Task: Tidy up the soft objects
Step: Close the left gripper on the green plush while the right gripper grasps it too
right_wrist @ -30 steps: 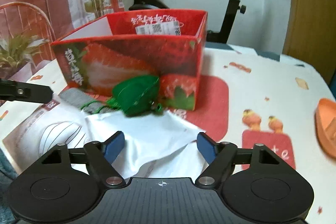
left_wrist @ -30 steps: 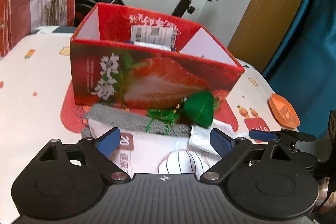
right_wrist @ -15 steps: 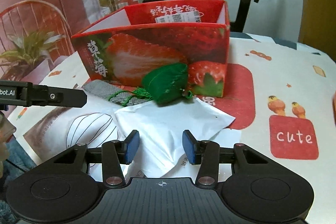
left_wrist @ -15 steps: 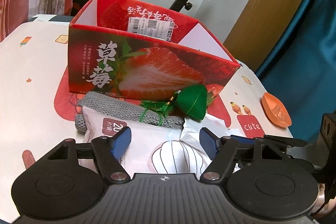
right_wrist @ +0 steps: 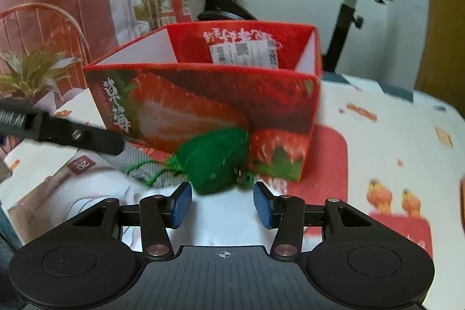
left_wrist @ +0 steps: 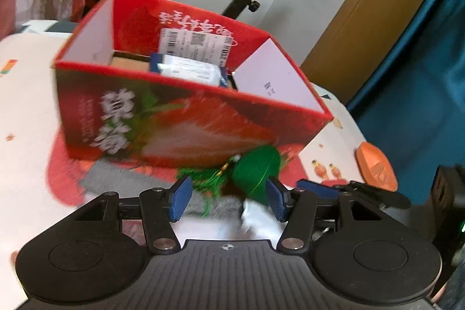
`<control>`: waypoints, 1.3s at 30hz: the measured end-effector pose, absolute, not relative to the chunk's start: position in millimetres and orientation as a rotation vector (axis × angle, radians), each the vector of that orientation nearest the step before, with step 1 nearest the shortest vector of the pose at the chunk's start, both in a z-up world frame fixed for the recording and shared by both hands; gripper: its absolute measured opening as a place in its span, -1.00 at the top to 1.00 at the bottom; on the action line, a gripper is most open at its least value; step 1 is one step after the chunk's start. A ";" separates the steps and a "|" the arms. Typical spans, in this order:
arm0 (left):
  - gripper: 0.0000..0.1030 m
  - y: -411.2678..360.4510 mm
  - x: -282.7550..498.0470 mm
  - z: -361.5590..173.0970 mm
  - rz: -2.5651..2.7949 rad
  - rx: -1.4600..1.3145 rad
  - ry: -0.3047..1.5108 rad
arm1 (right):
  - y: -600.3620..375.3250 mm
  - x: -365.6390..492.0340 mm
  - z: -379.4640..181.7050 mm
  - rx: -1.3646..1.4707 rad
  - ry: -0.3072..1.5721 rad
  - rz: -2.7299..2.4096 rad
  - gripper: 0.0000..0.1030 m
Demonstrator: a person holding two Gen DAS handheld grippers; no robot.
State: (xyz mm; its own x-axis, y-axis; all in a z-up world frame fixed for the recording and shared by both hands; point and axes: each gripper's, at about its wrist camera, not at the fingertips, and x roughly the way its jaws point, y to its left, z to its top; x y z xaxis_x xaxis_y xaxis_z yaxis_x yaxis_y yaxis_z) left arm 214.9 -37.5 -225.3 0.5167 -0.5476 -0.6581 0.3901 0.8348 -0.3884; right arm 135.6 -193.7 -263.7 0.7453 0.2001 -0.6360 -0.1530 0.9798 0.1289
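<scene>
Both my tools open: left tool [left_wrist: 228, 199], right tool [right_wrist: 222, 204]. Green pouch [right_wrist: 215, 160] at 12 o'clock, against box [right_wrist: 203, 103].

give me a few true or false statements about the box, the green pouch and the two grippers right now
1. The red strawberry box is open at the top. True.
2. The green pouch lies inside the box. False: it sits on the table against the box's front wall.
3. A blue and white packet is in the box. True.
4. The right gripper is shut on the pouch. False: its jaws are apart, with the pouch just ahead of them.
5. The left gripper is open. True.
6. The orange dish rests on the box. False: it sits apart on the table.
</scene>
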 end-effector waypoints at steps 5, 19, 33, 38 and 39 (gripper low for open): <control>-0.12 -65.2 241.0 -237.5 -0.630 -0.226 0.908 | -189.0 151.1 -267.7 0.000 0.676 0.236 -0.06; -0.12 -75.6 264.7 -268.0 -0.636 -0.287 0.982 | -195.1 170.2 -284.0 0.014 0.683 0.335 -0.09; -0.05 -69.4 252.8 -261.6 -0.687 -0.311 0.951 | -192.4 164.0 -276.2 0.040 0.658 0.332 0.01; -0.04 -55.8 240.0 -236.0 -0.699 -0.323 0.874 | -185.4 156.2 -252.2 0.022 0.602 0.343 0.01; -0.02 -52.6 237.4 -230.6 -0.701 -0.328 0.858 | -183.4 154.1 -246.2 0.015 0.588 0.344 0.01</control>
